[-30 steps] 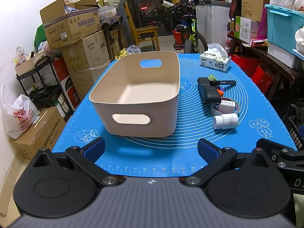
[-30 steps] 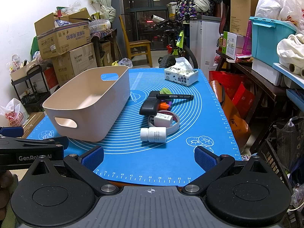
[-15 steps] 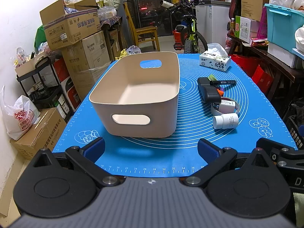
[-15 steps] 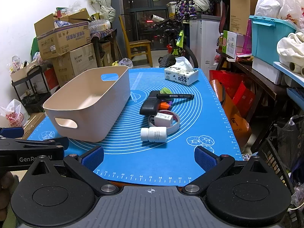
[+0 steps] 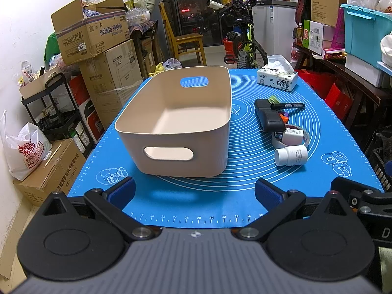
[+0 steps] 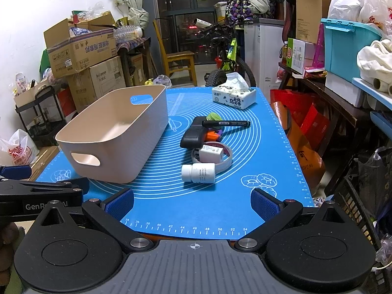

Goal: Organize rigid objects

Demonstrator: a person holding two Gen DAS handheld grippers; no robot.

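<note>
An empty beige bin (image 5: 176, 122) (image 6: 115, 132) with handle cut-outs sits on the blue mat (image 5: 196, 203) (image 6: 245, 147). To its right lie a white pill bottle (image 5: 290, 155) (image 6: 199, 172), a tape roll (image 5: 276, 139) (image 6: 226, 163) holding a white charger (image 6: 211, 153), a black box-shaped object (image 5: 268, 117) (image 6: 193, 136), a black marker (image 5: 287, 105) (image 6: 225, 123), an orange piece (image 6: 212, 136) and a green item (image 6: 213, 116). My left gripper (image 5: 194, 193) hangs open at the mat's near edge before the bin. My right gripper (image 6: 192, 203) is open, short of the bottle.
A tissue pack (image 5: 276, 79) (image 6: 234, 98) lies at the mat's far right. Stacked cardboard boxes (image 5: 98, 49) and a black cart (image 5: 51, 112) stand left of the table. A cluttered side table with a teal crate (image 6: 348, 46) runs along the right. A bicycle (image 6: 227, 56) is behind.
</note>
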